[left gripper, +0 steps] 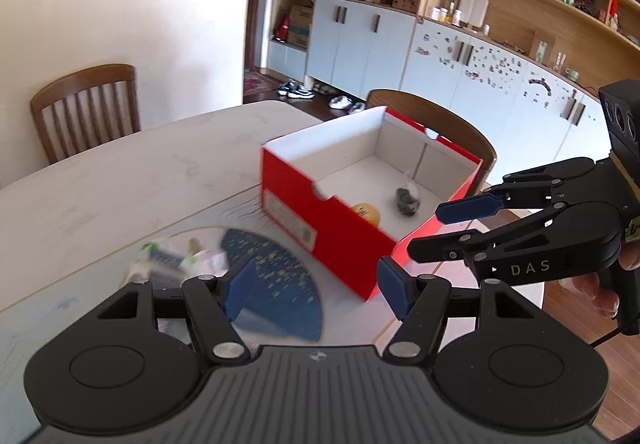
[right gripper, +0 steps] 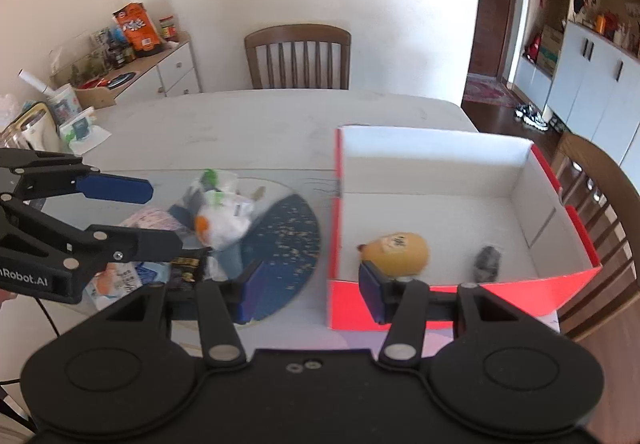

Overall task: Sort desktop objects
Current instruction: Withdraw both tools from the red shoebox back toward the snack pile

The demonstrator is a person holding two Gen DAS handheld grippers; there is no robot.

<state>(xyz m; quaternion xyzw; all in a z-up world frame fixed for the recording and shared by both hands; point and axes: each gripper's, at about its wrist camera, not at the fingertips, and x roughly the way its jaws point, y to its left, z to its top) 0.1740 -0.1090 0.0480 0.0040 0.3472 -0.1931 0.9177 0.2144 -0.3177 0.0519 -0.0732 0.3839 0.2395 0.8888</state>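
Note:
A red box with a white inside [left gripper: 304, 200] [right gripper: 520, 172] stands on the table. In it lie a yellow round toy [left gripper: 367, 212] [right gripper: 400, 252] and a small dark grey object [left gripper: 407, 200] [right gripper: 487, 263]. Left of the box lies a dark blue fan [left gripper: 276, 284] [right gripper: 290, 244] beside a pile of wrappers and packets [left gripper: 176, 260] [right gripper: 220, 216]. My left gripper [left gripper: 316, 288] [right gripper: 132, 216] is open and empty above the fan. My right gripper [right gripper: 308, 288] [left gripper: 424, 228] is open and empty over the box's near corner.
The white table [left gripper: 100, 180] [right gripper: 240, 124] has wooden chairs [left gripper: 86, 112] [right gripper: 298, 56] behind it and one [right gripper: 600, 196] at the right of the box. A sideboard with clutter [right gripper: 120, 60] stands at the left.

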